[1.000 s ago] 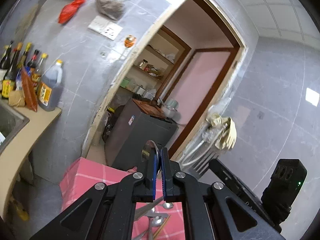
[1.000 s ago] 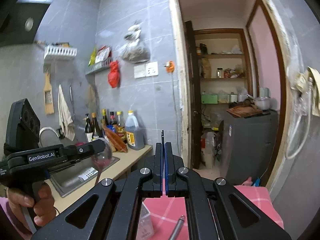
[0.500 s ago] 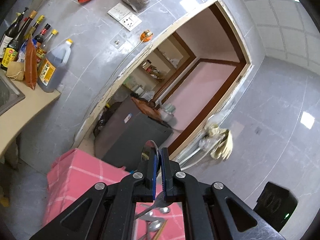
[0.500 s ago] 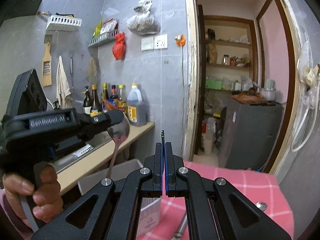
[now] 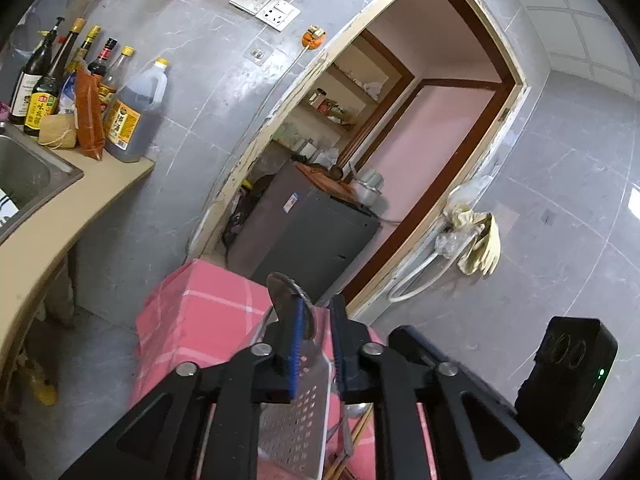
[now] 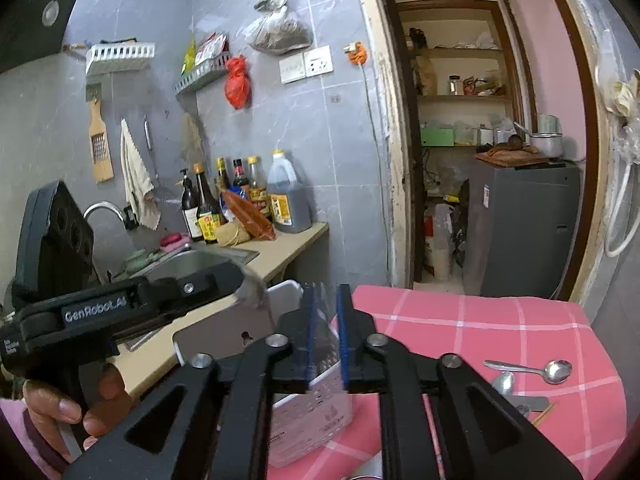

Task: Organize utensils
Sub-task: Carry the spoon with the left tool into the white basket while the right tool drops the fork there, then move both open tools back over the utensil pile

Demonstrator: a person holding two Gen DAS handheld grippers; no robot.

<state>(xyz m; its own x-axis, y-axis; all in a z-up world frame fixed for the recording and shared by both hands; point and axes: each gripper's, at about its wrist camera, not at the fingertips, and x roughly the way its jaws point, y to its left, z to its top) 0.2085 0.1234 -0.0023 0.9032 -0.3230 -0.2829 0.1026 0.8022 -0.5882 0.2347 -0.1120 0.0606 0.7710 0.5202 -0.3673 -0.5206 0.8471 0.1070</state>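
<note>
My left gripper (image 5: 316, 336) hangs over a perforated utensil holder (image 5: 292, 420) on the pink checked table. Its jaws are opening. A metal spoon (image 5: 286, 294) stands between them and leans on the left pad only. My right gripper (image 6: 324, 332) is over the same holder (image 6: 316, 408), and its jaws are opening too. Only a faint blur shows between its pads, and no item is clearly gripped. In the right wrist view a hand (image 6: 52, 412) holds the left gripper at the left, with the blurred spoon (image 6: 256, 292) at its tip.
Two spoons (image 6: 554, 370) and chopsticks (image 6: 544, 414) lie on the pink tablecloth (image 6: 480, 320) to the right. A white board (image 6: 224, 328) stands behind the holder. A counter with a sink (image 6: 192, 264) and bottles (image 6: 288, 200) runs along the left wall. A doorway and a grey cabinet (image 6: 524, 232) lie beyond.
Both grippers have come down toward the table and the holder has come into view. Both pairs of pads have parted. The thin dark tip no longer sticks up from the right pads.
</note>
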